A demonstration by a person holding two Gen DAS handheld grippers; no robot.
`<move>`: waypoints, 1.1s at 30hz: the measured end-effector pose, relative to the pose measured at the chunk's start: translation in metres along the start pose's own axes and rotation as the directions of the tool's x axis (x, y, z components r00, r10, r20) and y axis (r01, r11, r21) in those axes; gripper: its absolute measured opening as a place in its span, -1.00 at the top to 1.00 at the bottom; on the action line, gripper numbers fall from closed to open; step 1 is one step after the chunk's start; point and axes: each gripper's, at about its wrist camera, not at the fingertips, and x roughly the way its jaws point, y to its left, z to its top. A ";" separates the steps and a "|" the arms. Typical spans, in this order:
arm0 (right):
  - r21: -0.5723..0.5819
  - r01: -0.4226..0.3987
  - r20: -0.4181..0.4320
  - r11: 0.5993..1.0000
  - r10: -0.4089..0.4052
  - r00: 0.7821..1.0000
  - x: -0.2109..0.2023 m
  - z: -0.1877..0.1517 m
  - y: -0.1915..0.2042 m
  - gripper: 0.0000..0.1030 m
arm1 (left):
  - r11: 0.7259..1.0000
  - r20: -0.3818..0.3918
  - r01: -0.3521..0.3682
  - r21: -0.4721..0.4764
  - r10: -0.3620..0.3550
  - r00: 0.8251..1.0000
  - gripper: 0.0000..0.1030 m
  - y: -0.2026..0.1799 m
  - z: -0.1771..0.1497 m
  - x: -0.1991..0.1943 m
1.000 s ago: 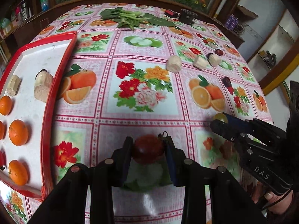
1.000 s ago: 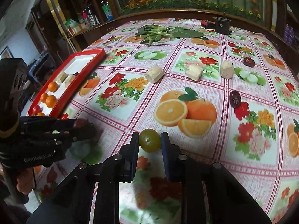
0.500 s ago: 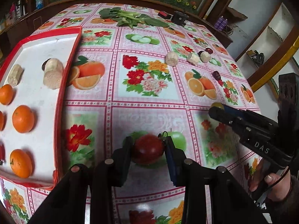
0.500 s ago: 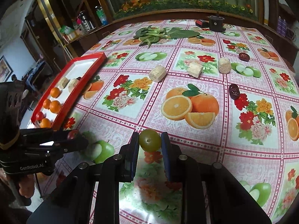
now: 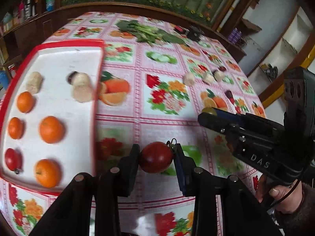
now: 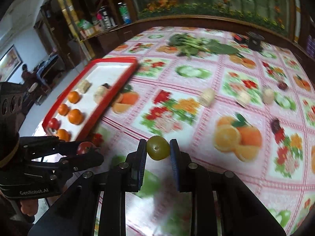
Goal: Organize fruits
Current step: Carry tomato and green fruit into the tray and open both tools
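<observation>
My left gripper (image 5: 156, 156) is shut on a red tomato (image 5: 156, 157) and holds it above the tablecloth, just right of the red-rimmed white tray (image 5: 59, 102). The tray holds several oranges (image 5: 51, 129), a tomato (image 5: 12, 159) and pale cut pieces (image 5: 81, 87). My right gripper (image 6: 158, 150) is shut on a green round fruit (image 6: 158, 150); it also shows in the left wrist view (image 5: 208, 114). In the right wrist view the left gripper (image 6: 86, 149) with its tomato is at the lower left, near the tray (image 6: 116, 84).
Three pale cut pieces (image 6: 206, 97) and two dark fruits (image 6: 276, 126) lie on the flowered tablecloth at the right. Green leafy vegetables (image 6: 193, 44) and a black object (image 6: 255, 42) are at the far side. The wooden table rim curves behind them.
Both grippers have risen and moved left toward the tray, each still holding its fruit. The tray now fills more of both views.
</observation>
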 end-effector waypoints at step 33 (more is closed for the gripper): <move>-0.108 -0.163 -0.114 0.981 0.151 0.982 0.114 0.060 0.123 0.55 | 0.974 0.060 -0.190 -0.125 0.199 0.978 0.28 0.138 0.038 -0.015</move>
